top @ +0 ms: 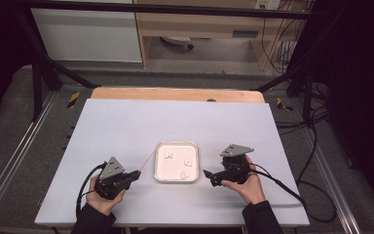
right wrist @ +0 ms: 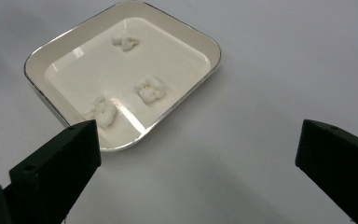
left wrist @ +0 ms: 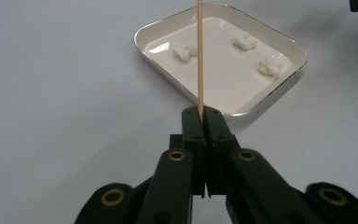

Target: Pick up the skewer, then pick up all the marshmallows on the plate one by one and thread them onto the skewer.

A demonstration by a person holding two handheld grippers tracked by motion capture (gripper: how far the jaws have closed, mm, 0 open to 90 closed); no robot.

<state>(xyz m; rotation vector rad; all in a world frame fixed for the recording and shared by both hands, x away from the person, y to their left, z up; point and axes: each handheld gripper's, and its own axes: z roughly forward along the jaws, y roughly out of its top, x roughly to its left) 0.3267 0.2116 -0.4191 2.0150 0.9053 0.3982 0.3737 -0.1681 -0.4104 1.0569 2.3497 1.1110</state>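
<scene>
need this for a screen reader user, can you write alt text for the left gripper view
The left gripper, jaws shut, clamps a thin wooden skewer that points ahead over a shallow white tray with a silvery rim. Three small white puffy pieces lie in the tray, which sits on a pale table.
</scene>
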